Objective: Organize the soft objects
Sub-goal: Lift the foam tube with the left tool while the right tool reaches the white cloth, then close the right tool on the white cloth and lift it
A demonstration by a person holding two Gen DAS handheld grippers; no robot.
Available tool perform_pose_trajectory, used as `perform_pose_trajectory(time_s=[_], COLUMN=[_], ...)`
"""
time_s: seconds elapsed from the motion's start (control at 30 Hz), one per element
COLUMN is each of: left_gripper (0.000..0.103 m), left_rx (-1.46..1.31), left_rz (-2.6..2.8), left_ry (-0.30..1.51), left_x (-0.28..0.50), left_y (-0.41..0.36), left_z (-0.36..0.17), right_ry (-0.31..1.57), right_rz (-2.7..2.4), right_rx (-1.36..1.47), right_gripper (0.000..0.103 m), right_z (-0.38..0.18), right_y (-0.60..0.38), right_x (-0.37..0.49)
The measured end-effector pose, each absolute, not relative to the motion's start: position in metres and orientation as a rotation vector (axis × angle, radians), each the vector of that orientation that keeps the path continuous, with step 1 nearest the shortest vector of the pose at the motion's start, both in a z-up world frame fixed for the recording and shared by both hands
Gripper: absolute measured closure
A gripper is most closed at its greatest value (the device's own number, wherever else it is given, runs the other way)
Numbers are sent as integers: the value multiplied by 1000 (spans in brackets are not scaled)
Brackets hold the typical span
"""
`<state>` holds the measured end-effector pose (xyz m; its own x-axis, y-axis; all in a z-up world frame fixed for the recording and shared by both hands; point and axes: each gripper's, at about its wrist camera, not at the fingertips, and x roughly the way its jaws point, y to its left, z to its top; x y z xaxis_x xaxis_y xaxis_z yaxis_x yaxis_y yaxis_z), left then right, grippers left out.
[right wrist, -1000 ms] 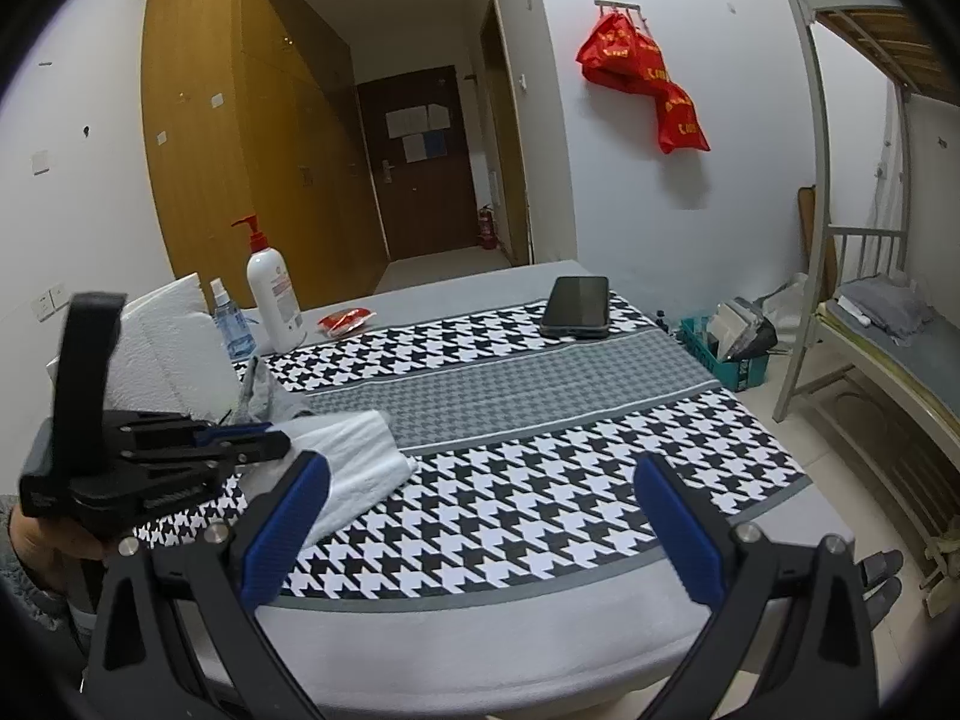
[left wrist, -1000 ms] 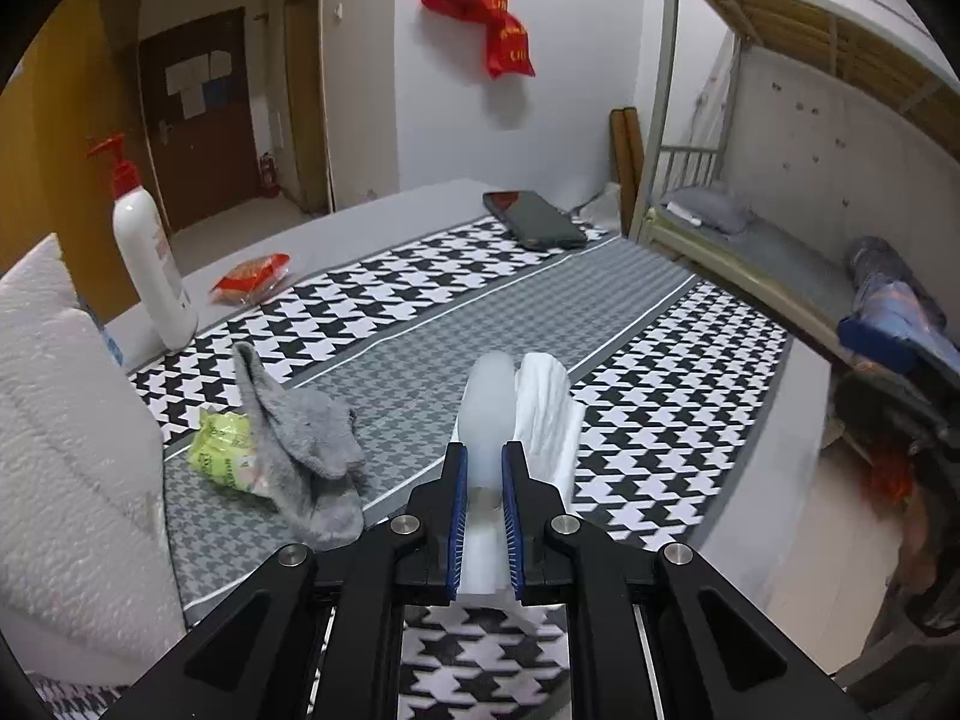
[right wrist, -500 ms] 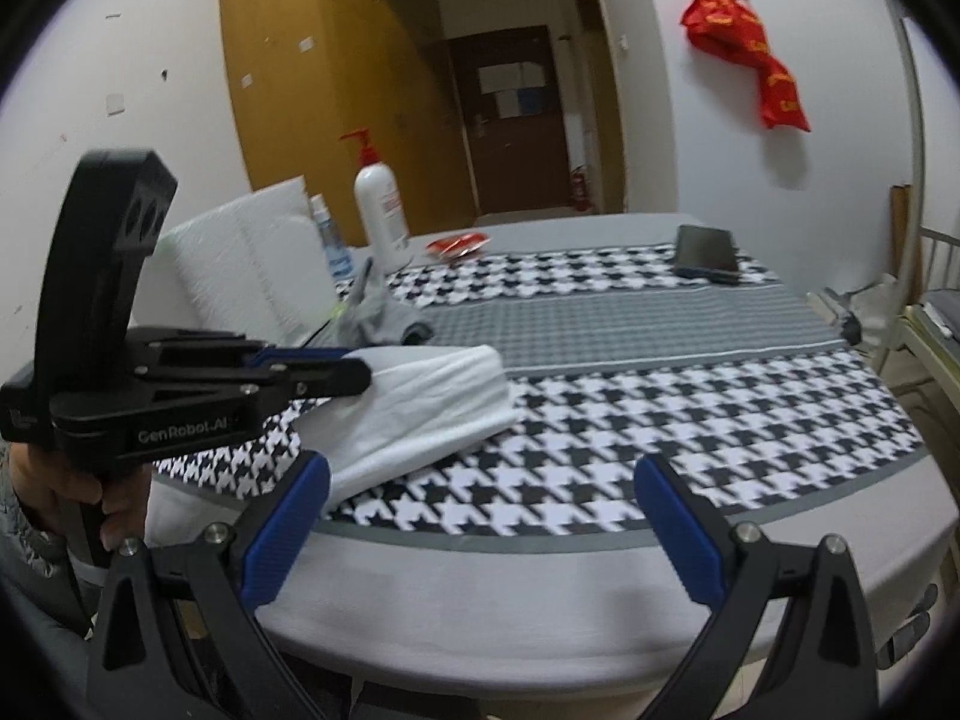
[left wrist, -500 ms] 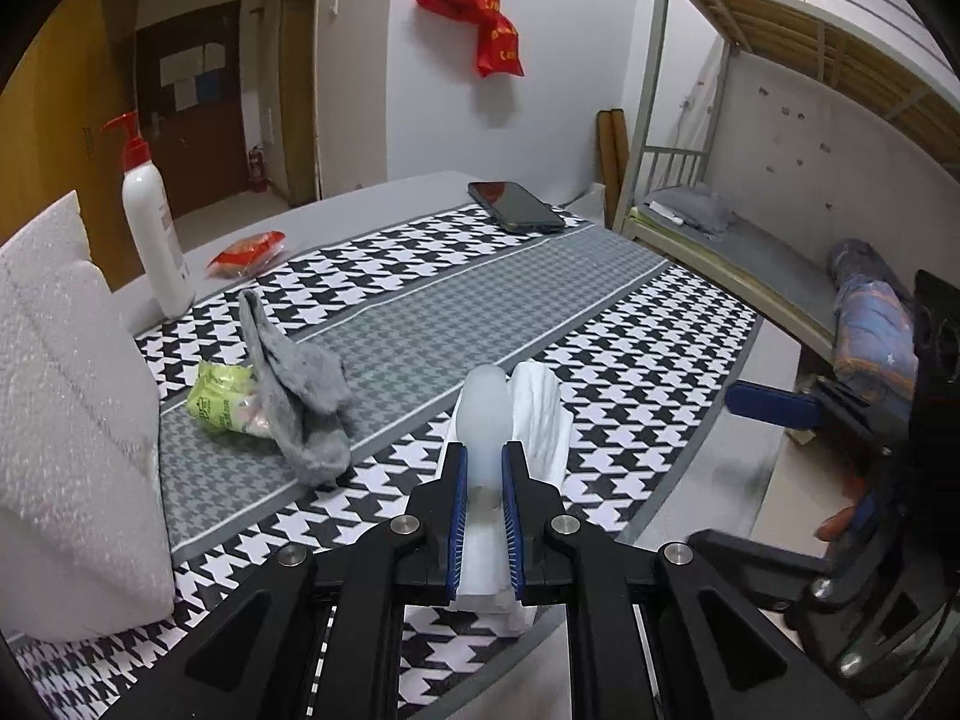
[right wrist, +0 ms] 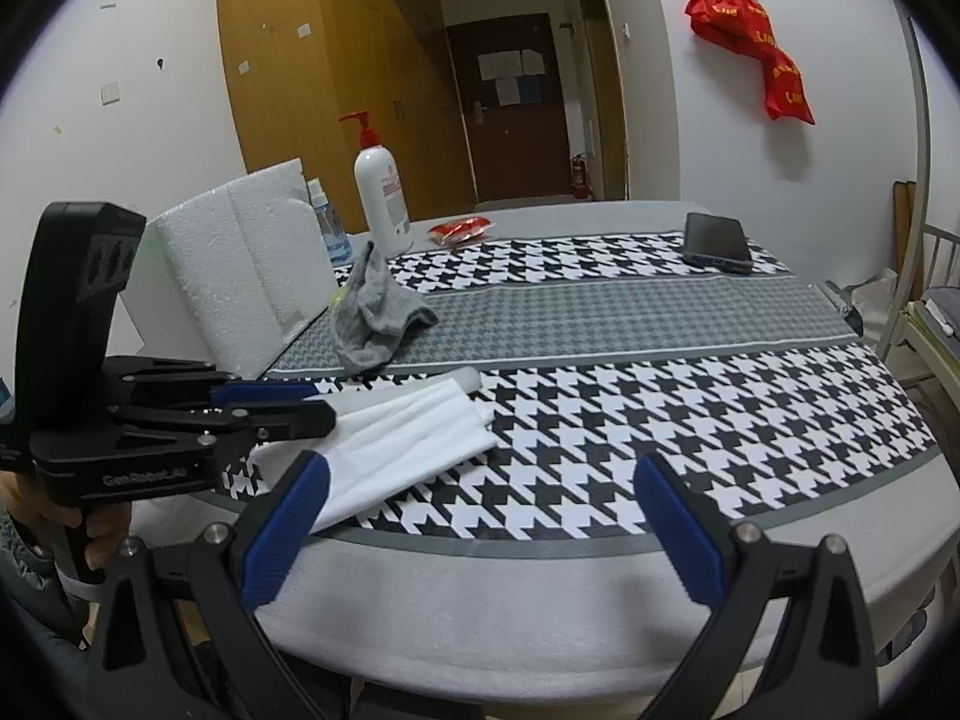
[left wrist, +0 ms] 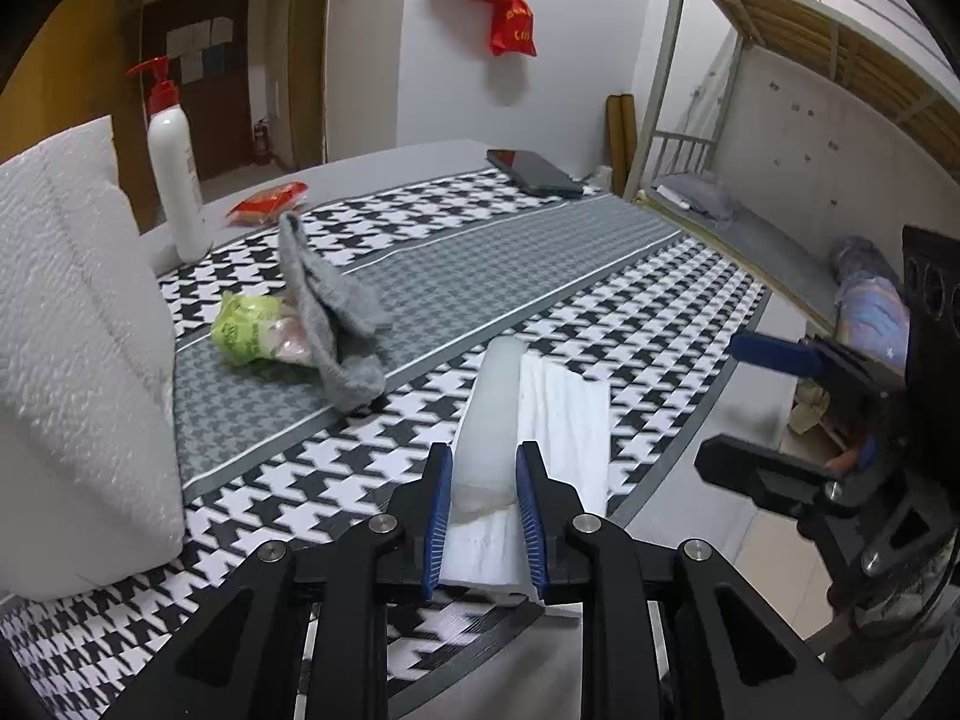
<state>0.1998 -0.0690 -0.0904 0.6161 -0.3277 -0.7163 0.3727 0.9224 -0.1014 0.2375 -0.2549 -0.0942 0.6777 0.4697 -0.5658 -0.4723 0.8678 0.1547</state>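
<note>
The left gripper [left wrist: 485,510] has just been opening around the folded white cloth [left wrist: 564,414], which now lies flat on the black-and-white checked table [right wrist: 690,420]. The right gripper [right wrist: 480,534] stays spread wide, holding nothing.

Black left gripper [left wrist: 485,516] and right gripper [right wrist: 480,531] (blue pads, silver screws).

Both views are evenly lit by soft indoor light from overhead; no glare is seen. Faint shadows are cast under the crumpled grey sock [left wrist: 336,324] and the folded white cloth [right wrist: 414,438]. Straight lines are bowed by fisheye distortion, and dark vignetting is seen at the corners. Slight blur is noted at the bottom edges.
</note>
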Motion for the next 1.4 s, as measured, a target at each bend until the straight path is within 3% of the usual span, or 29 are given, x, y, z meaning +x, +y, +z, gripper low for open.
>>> perform_pose_trajectory(time_s=[0.17,0.3,0.57,0.63,0.8,1.4], left_gripper=[79,58,59,68,78,88], left_rx=[52,58,52,70,91,69], left_rz=[-424,-423,-416,-416,-439,-459], left_ry=[819,804,818,834,854,810], left_x=[197,189,196,199,202,204], left_y=[-64,-58,-55,-57,-63,-61], left_z=[-90,-89,-95,-100,-106,-93], right_ry=[639,640,658,665,672,698], right_rz=[537,542,557,570,574,575], right_rx=[-16,-21,-42,-38,-52,-78], right_gripper=[1,1,1,1,1,1], right_z=[-95,-95,-99,-100,-100,-106], right_y=[-250,-247,-235,-233,-228,-222], right_x=[238,238,241,241,243,242])
